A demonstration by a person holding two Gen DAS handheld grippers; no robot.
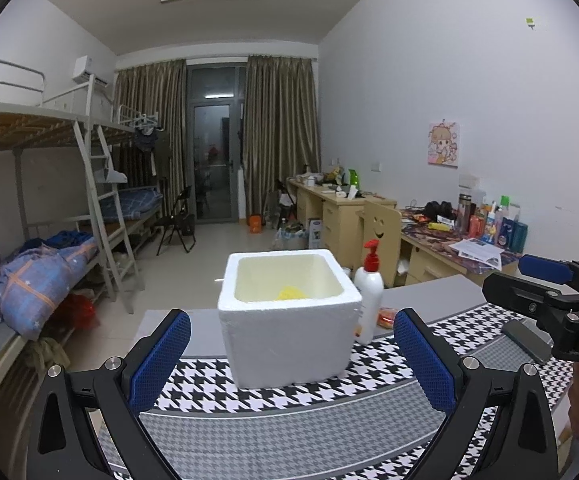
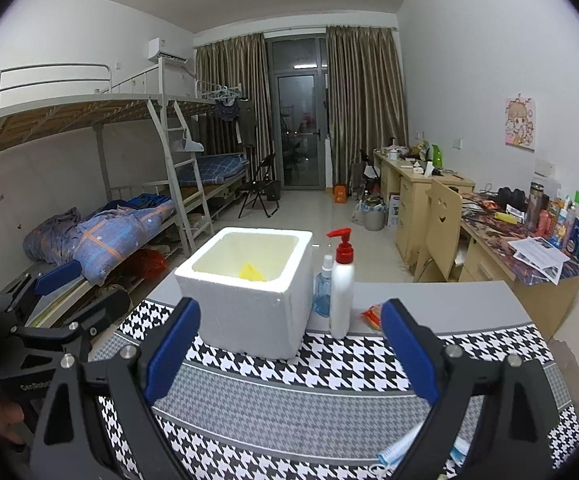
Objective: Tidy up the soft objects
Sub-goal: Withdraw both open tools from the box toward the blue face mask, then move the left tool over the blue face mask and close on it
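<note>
Both grippers, left (image 1: 291, 354) and right (image 2: 289, 344), gape wide and empty above the desk (image 2: 449, 312). A yellow soft thing (image 2: 252, 271) lies inside the foam box (image 2: 249, 304) near the desk's far edge, with a pump bottle (image 2: 341, 292) just beside it.

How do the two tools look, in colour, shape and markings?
Both tools, left and right, have a black angular frame with silver bolts. Their fingers are flat paddles with blue textured pads. White lettering stands on the bodies, too cut off to read whole. No cables or sleeves show.
</note>
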